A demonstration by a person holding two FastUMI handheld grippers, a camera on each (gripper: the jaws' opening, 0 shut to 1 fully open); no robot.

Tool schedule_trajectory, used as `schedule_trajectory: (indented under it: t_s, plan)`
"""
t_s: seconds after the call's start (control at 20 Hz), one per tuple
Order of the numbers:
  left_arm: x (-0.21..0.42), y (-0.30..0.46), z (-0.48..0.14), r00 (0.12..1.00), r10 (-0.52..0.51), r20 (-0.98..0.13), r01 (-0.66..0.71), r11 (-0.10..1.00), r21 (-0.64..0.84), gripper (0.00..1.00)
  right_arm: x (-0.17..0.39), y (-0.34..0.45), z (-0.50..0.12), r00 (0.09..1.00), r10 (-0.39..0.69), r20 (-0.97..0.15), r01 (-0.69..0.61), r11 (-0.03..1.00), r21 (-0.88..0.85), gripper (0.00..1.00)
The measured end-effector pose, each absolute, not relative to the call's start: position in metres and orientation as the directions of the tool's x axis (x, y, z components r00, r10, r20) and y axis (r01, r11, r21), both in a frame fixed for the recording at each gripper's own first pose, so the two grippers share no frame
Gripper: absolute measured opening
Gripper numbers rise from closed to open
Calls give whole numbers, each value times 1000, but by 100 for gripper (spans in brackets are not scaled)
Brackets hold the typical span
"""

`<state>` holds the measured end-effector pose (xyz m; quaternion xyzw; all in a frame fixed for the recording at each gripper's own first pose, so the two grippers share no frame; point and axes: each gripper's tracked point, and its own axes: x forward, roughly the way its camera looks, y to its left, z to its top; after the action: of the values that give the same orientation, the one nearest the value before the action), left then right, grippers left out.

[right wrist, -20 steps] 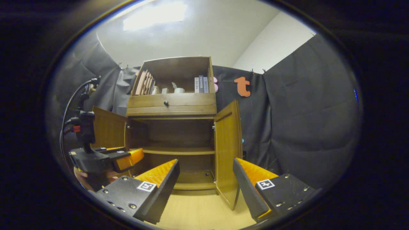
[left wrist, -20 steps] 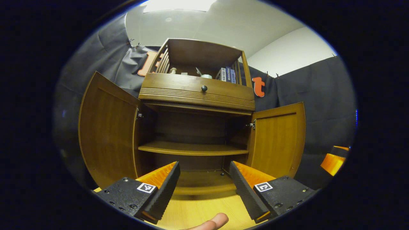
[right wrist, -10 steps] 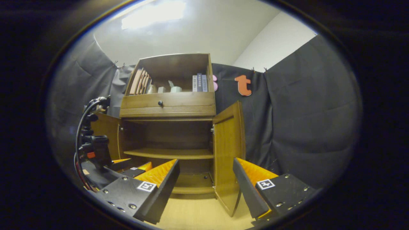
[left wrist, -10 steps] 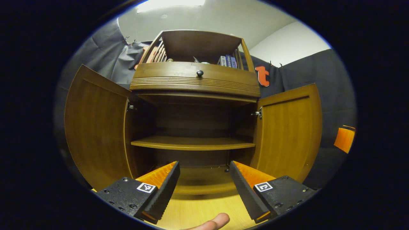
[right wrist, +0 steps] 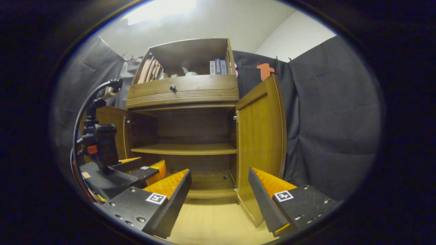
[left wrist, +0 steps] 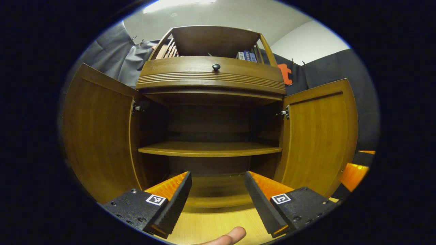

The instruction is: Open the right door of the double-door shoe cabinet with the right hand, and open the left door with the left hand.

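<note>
- Shoe cabinet point(left wrist: 211, 73) stands ahead; left door point(left wrist: 98, 136) and right door point(left wrist: 318, 136) swung wide.
- Left gripper point(left wrist: 218, 194) and right gripper point(right wrist: 219, 194) have jaws spread, holding nothing.
- Inner shelf point(left wrist: 209, 149) looks bare, though it's dim.

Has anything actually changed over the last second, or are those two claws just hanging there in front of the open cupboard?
Both claws have moved closer to the shoe cabinet, which now looms larger in both views. The left claw and right claw stay open, holding nothing. The left door and right door remain swung wide open, and the shelf is still bare.
</note>
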<state>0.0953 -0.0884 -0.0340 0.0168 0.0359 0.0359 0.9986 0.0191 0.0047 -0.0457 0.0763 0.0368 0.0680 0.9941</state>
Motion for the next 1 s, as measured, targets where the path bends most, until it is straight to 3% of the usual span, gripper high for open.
schedule_trajectory:
  t_s: [0.1,0.35,0.4,1.0]
  plan:
    - [93,-88,-29,996,66,-57,-63,997,46,96,21,12,-57,986,145,-81,-130,977,167,99]
    - [83,-86,-19,998,39,-41,-37,998,45,98,17,14,-73,986,132,-102,-114,981,160,94]
    - [81,-85,-17,999,41,-32,-39,998,45,97,15,15,-75,985,134,-105,-116,980,161,99]
    - [70,-97,-12,1000,0,-9,0,999,35,96,-19,-1,-75,994,94,-55,-81,976,204,99]
